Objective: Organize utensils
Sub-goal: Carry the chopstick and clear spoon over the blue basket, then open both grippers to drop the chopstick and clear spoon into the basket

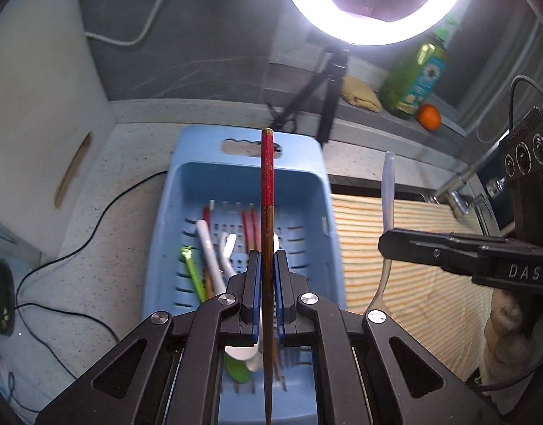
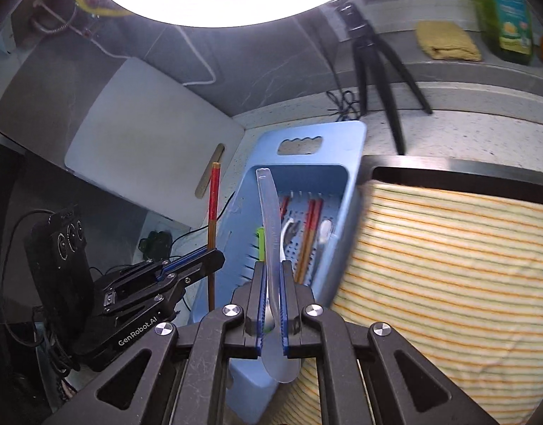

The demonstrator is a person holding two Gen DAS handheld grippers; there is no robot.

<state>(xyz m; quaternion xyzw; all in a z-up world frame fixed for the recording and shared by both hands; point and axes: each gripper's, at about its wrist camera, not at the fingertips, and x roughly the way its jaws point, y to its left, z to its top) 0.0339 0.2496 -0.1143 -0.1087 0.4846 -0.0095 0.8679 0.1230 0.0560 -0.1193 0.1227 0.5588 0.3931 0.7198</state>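
You are at a speckled kitchen counter (image 1: 122, 163) with a bright ring light (image 1: 372, 3) shining above it. Your left gripper (image 1: 267, 265) is squeezed tight on a red and brown chopstick (image 1: 267, 191), and your right gripper (image 2: 272, 276) is squeezed tight on a clear plastic spoon (image 2: 269, 212). Below both sits a blue basket (image 1: 207, 177) with more chopsticks and spoons lying in it, and a striped cloth (image 2: 448, 255) lies just beside it.

Ring light (image 1: 374, 10) on tripod (image 2: 374, 63), grey wall (image 1: 200, 35), speckled counter (image 1: 94, 248).
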